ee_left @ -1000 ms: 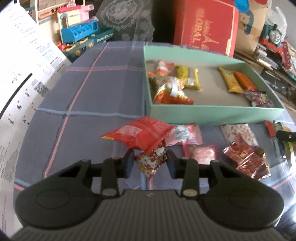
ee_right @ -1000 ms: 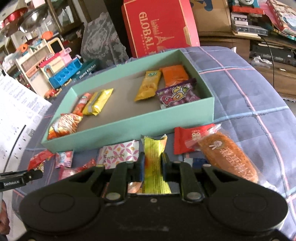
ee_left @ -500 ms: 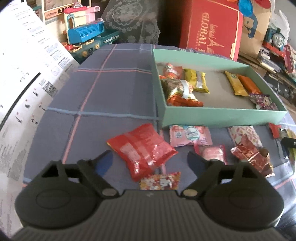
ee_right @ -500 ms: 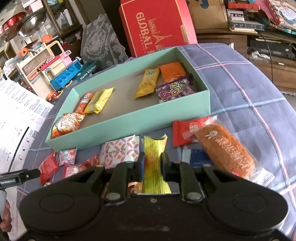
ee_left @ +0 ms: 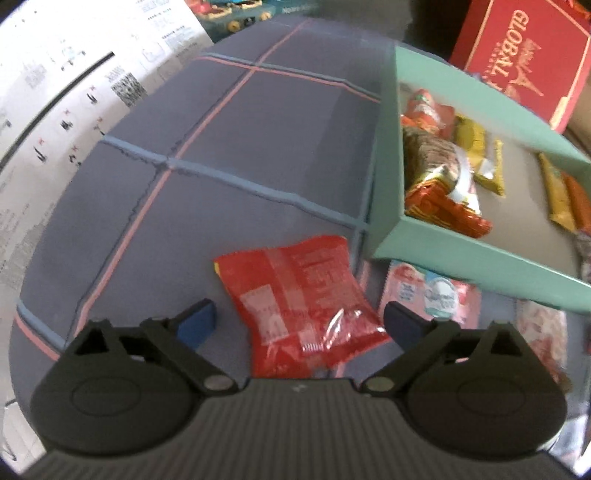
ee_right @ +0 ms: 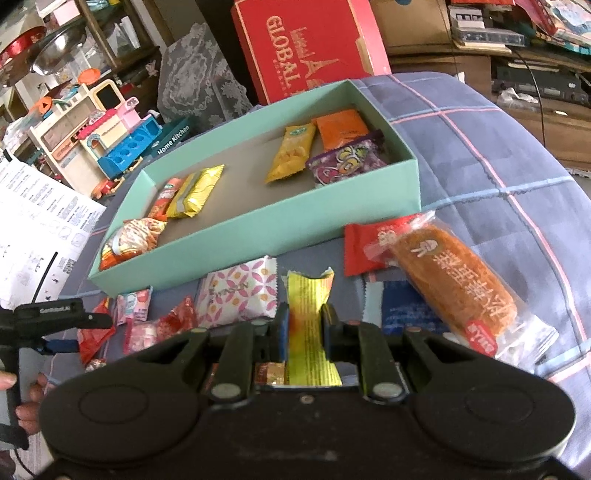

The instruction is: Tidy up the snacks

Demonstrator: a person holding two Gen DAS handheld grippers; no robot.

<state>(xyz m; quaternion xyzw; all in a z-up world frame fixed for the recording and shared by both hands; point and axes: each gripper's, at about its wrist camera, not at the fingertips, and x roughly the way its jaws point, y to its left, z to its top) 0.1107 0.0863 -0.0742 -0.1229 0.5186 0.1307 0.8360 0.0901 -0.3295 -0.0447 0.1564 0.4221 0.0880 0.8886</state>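
Red snack packet lies flat on my plaid-covered surface between the spread jaws of my left claw — they have just been opening, and neither pad touches it. Beyond it to the right sits the teal box with several snacks inside. My right claw is clenched on a yellow wrapper.

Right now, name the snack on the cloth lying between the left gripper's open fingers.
The red foil packet, printed back up, left of the pink packet.

Plaid tablecloth, cluttered shelves
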